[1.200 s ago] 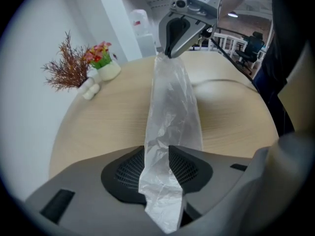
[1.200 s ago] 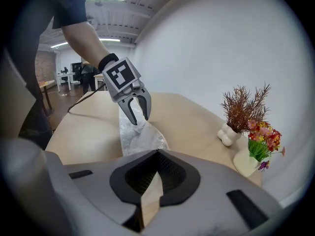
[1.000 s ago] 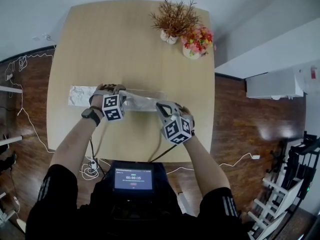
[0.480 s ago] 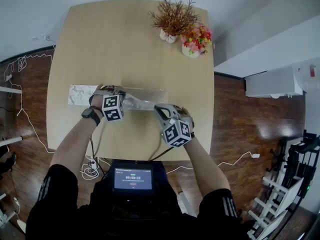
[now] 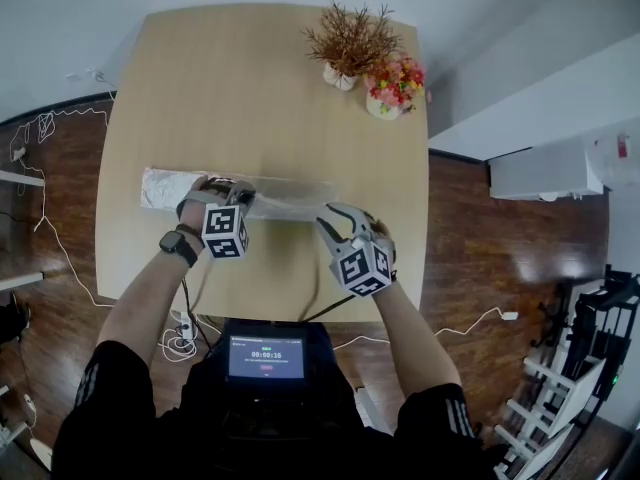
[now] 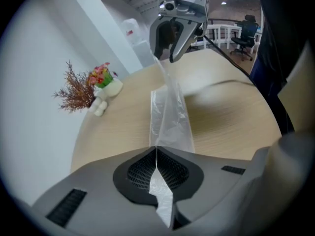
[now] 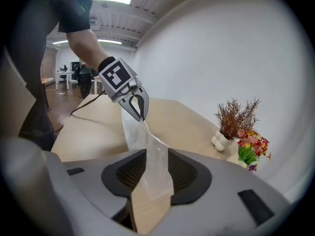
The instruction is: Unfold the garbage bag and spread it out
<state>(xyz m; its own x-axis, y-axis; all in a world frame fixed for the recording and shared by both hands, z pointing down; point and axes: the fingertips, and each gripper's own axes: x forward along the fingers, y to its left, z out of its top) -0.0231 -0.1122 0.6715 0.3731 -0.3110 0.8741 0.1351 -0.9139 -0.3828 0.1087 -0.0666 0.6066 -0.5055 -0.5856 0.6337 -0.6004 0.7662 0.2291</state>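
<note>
Pinching the folded garbage bag (image 5: 290,190), its fingers (image 6: 138,171) pressed together on the film, the left gripper (image 5: 222,192) anchors the strip, which runs from 9 to 3 o'clock across the tabletop (image 5: 250,98). The right gripper (image 5: 343,220) is spreading its fingers (image 7: 189,173), with film loose between them. Unfolding looks barely begun; next, the right likely needs a fresh grip on one layer. There are one bag, two grippers, and a dried plant (image 5: 350,38) and flower pot (image 5: 393,83) at 1 o'clock.

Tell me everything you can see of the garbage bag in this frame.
The garbage bag is thin, translucent whitish plastic, folded into a long narrow strip lying crosswise on the wooden table. The left gripper is shut on it, with a crumpled end poking out behind the jaws. The strip runs on between the jaws of the right gripper, which are opening and not pressing it.
</note>
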